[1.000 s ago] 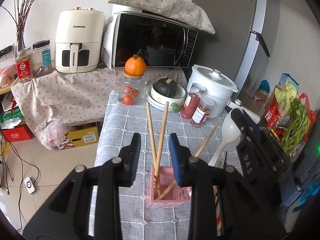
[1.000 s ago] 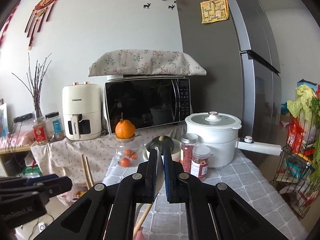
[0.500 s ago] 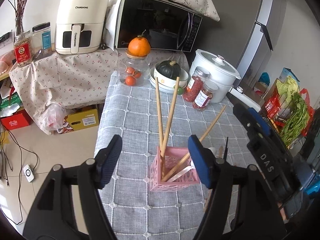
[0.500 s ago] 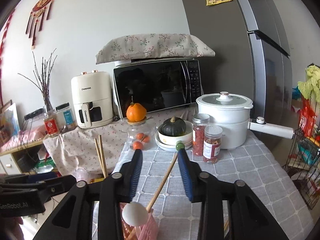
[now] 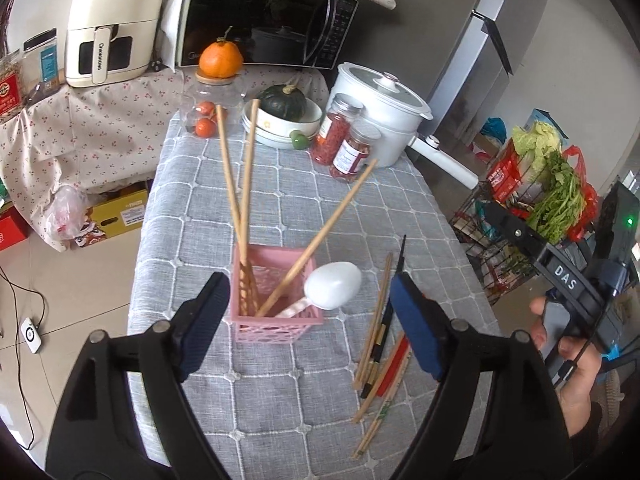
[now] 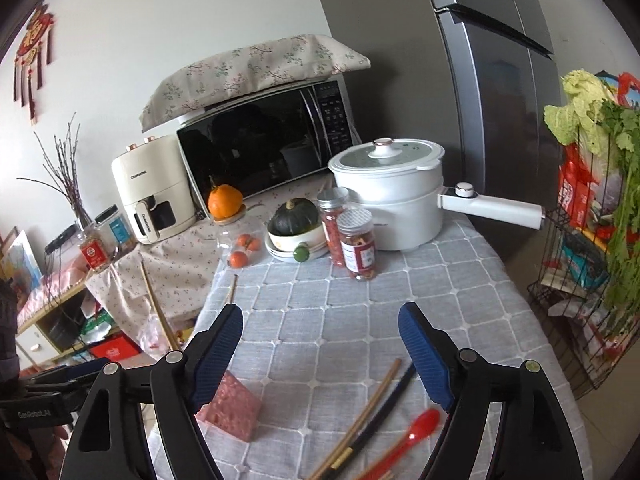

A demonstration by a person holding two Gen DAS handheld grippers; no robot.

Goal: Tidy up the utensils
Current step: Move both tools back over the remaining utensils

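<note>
A pink lattice utensil basket (image 5: 276,320) stands on the grey tablecloth. It holds three wooden chopsticks (image 5: 244,208) and a white spoon (image 5: 333,285), bowl end up. My left gripper (image 5: 310,326) is open and empty, its fingers either side of the basket, nearer the camera. Loose wooden, black and red chopsticks (image 5: 380,344) lie right of the basket. My right gripper (image 6: 320,354) is open and empty above the cloth. Below it lie a red spoon (image 6: 416,428), a wooden chopstick (image 6: 360,416) and a black chopstick (image 6: 384,412). The basket (image 6: 232,406) shows by its left finger.
At the table's far end stand a white electric pot (image 5: 380,116) with a long handle, two red-filled jars (image 5: 348,140), a bowl with a green squash (image 5: 286,114) and a glass jar topped with an orange (image 5: 212,96). A wire rack of vegetables (image 6: 592,240) stands right of the table.
Both grippers opened wide and pulled back from the basket. The right gripper let go of the white spoon, which now stands in the basket. The right wrist view now tilts down to the loose utensils.
</note>
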